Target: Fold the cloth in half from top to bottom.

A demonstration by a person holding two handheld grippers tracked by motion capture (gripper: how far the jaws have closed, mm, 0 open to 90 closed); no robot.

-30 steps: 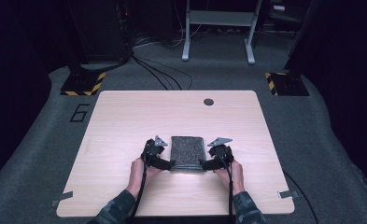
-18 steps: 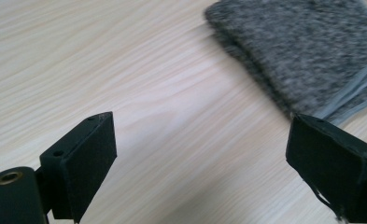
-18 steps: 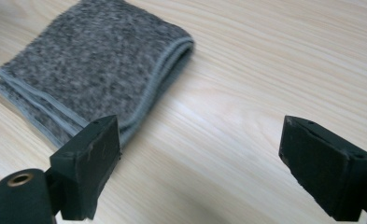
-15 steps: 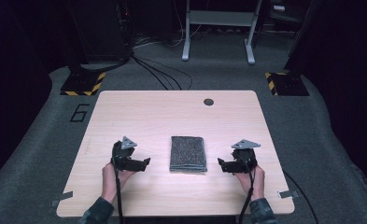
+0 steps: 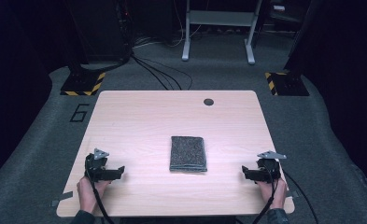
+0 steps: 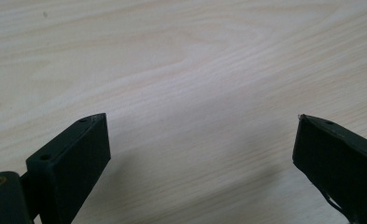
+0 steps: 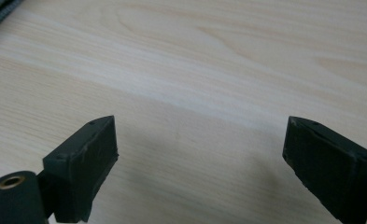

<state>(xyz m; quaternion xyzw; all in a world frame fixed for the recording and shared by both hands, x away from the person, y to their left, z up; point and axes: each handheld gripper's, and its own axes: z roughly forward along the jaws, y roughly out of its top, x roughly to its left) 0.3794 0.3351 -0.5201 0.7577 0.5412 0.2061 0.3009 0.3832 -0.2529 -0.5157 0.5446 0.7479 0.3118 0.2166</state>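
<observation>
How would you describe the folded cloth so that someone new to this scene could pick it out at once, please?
Start at the pale wooden table on the grey carpet. Near its middle, a little toward the person's edge, lies the folded cloth, a dark grey, speckled rectangle lying flat. It sits between the left gripper and right gripper, touching neither, and is much larger than the small dark round hole near the far edge.

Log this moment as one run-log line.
cloth: folded, mid-table, untouched | left gripper: jaws just opening, open, empty | right gripper: jaws just opening, open, empty | both apart from cloth
</observation>
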